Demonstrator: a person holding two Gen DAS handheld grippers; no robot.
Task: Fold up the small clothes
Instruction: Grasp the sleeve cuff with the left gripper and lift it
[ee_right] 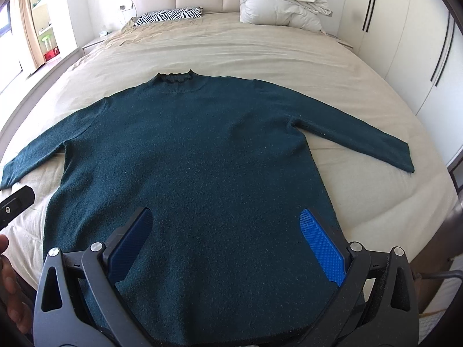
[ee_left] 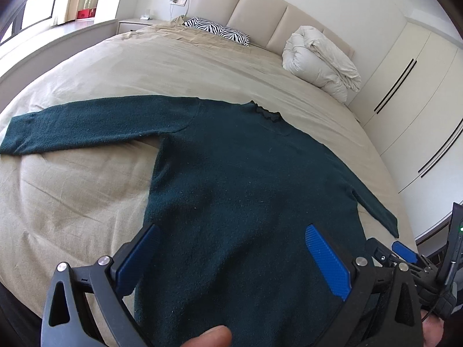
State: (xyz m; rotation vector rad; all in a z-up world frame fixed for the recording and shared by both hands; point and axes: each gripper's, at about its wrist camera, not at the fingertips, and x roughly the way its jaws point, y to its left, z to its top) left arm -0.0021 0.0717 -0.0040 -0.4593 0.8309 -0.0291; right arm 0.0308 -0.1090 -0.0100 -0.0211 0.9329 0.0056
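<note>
A dark green knit sweater [ee_left: 237,173] lies flat on the bed, collar toward the headboard, both sleeves spread out to the sides; it also shows in the right wrist view [ee_right: 196,159]. My left gripper [ee_left: 231,231] is open and empty, hovering over the sweater's lower body near the hem. My right gripper [ee_right: 225,217] is open and empty too, over the lower middle of the sweater. The right gripper's blue pad [ee_left: 403,250] shows at the right edge of the left wrist view. Part of the left gripper [ee_right: 16,202] shows at the left edge of the right wrist view.
The beige bed sheet [ee_right: 260,52] spreads around the sweater. A zebra-print pillow [ee_right: 167,15] and a folded white duvet [ee_right: 280,3] lie by the padded headboard. White wardrobe doors [ee_left: 419,86] stand to the right, a window sill to the left.
</note>
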